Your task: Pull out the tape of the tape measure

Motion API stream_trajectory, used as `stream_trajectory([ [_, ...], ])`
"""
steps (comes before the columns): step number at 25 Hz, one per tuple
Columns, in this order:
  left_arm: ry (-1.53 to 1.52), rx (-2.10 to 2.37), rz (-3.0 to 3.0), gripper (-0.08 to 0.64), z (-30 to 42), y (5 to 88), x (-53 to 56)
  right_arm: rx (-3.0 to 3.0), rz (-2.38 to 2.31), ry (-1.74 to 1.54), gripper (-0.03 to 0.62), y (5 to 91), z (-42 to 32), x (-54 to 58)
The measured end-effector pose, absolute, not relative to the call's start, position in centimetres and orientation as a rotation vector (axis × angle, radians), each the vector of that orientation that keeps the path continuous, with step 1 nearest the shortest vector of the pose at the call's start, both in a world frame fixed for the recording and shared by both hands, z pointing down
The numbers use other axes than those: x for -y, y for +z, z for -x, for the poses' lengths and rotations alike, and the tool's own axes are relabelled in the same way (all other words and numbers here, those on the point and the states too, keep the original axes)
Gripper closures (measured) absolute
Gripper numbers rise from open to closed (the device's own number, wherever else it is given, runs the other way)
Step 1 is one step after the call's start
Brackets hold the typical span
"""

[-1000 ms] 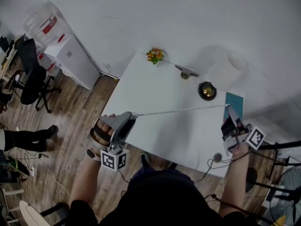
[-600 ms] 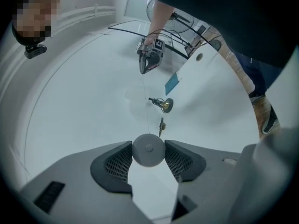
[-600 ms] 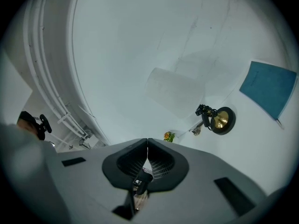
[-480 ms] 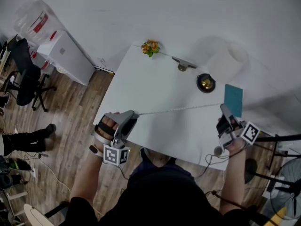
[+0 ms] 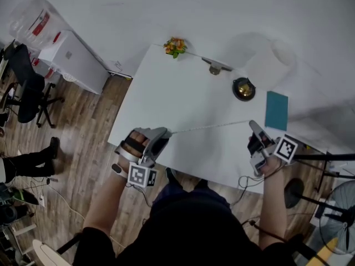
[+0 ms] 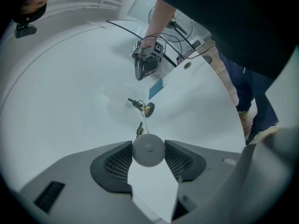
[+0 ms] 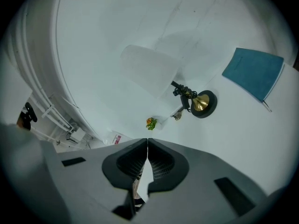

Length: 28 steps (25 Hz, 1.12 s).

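A round grey tape measure (image 6: 148,149) sits between the jaws of my left gripper (image 6: 148,146), which is shut on it, both pads against its sides. In the head view the left gripper (image 5: 158,139) hangs over the near left part of the white table (image 5: 166,87). The thin pale tape (image 5: 208,127) runs taut from it across the table to my right gripper (image 5: 252,128), which is shut on the tape's end. The right gripper view shows those jaws (image 7: 147,143) pressed together. The right gripper (image 6: 144,68) also shows far off in the left gripper view.
On the table's far side stand a brass object on a black round base (image 5: 244,89), a teal notebook (image 5: 276,110), a small flower bunch (image 5: 175,46) and a metal clip (image 5: 215,67). A white cabinet (image 5: 75,60) and an office chair (image 5: 25,85) stand on the wooden floor at left.
Both grippers have sunk lower toward the table and its near edge. The tape stays stretched between them, and neither grip has changed.
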<state>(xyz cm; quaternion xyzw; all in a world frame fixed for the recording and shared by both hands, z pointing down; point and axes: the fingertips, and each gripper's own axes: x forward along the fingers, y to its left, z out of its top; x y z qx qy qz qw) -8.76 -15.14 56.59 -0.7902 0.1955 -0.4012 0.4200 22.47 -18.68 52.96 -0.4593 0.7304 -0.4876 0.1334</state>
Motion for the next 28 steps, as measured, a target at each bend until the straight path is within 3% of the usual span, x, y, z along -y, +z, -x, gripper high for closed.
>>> stream_trajectory([
  [13, -1.313, -0.315, 2.370, 0.346, 8.6, 68.1, 15.1, -1.854, 1.529, -1.891, 0.580, 66.0, -20.1, 16.6],
  [28, -1.611, -0.239, 2.566, 0.345, 10.3, 74.9, 15.2, -2.021, 1.680, -2.000, 0.578, 73.1, -19.8, 16.6],
])
